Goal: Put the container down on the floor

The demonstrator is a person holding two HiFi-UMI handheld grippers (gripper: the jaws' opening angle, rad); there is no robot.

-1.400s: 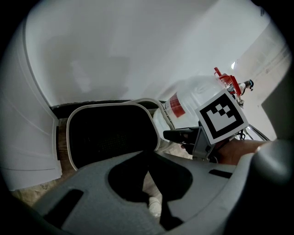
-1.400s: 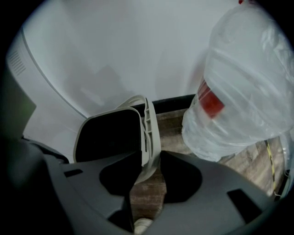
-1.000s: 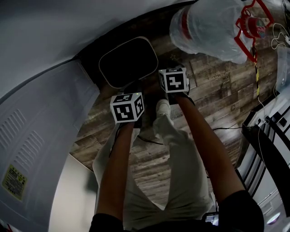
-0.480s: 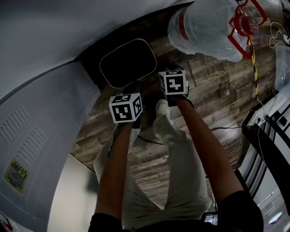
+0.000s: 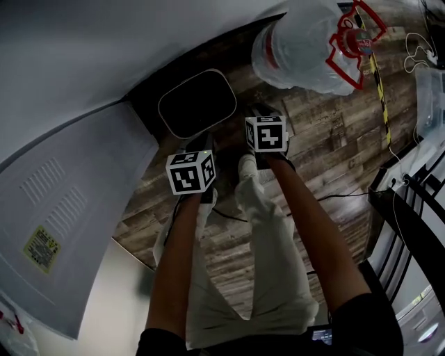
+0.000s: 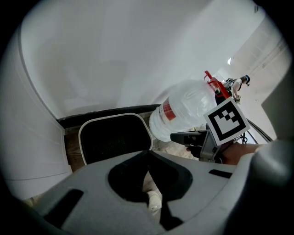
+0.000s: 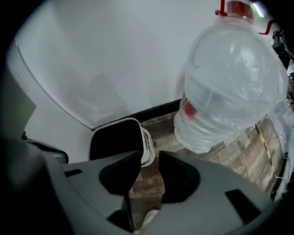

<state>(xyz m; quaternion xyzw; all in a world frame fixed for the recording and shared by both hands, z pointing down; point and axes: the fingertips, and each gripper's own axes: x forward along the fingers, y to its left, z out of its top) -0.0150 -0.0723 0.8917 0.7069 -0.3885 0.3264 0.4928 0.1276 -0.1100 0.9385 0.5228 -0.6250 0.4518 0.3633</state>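
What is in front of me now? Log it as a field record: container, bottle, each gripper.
container: black, white-rimmed, on the wood floor by the wall, held by neither gripper
bottle: large, clear, red-capped, right of the container
left gripper: jaws together, empty
right gripper: jaws slightly apart, empty

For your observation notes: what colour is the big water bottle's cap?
Red cap; clearest in the right gripper view.

Plank floor — container, water jug
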